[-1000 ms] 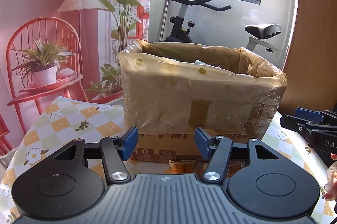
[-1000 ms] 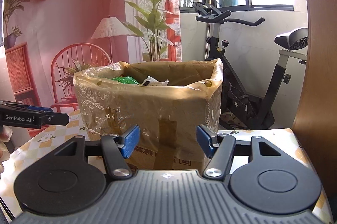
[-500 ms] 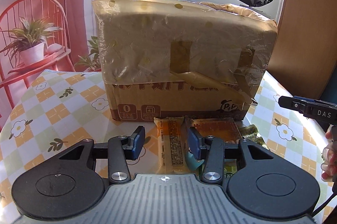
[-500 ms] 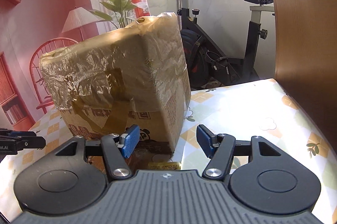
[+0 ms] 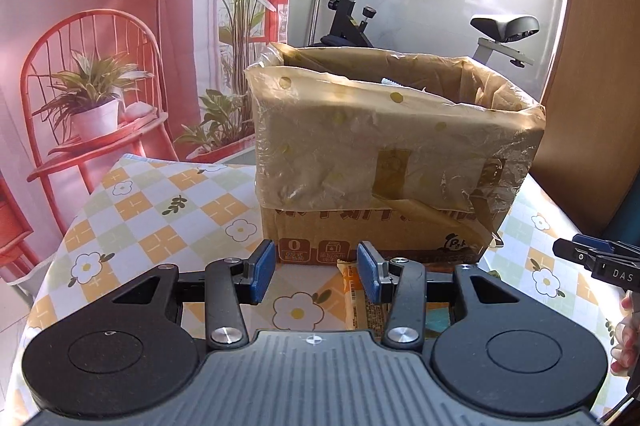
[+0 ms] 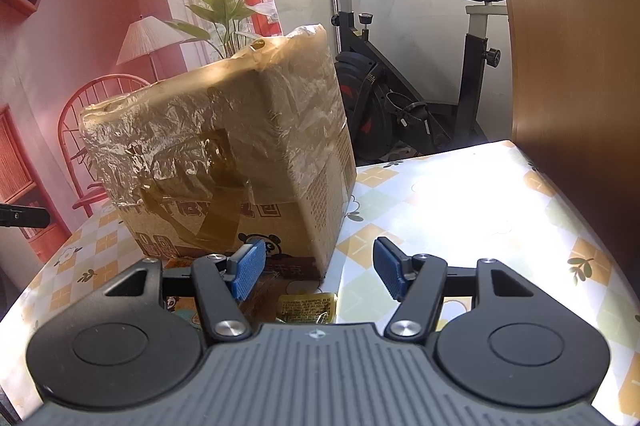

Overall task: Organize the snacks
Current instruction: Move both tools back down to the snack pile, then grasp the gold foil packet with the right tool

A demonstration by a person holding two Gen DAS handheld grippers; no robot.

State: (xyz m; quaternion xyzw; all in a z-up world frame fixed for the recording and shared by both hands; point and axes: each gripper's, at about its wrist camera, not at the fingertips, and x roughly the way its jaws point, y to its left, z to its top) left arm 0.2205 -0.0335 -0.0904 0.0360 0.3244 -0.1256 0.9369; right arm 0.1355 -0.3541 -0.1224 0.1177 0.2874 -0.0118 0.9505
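I see the desk (image 5: 152,226) carrying the cardboard box (image 5: 384,162) (plastic-lined); snack packets (image 6: 306,306) lie at its foot. My left claw (image 5: 316,270) has just narrowed, empty; my right claw (image 6: 316,270) stands spread, pinching nothing

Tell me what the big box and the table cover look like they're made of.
The box looks like brown cardboard, matte with printed symbols, its upper part wrapped in crinkly, shiny clear plastic held by brown tape. The table cover seems smooth, slightly glossy vinyl or oilcloth with a printed check-and-flower pattern; sunlight glares off it.
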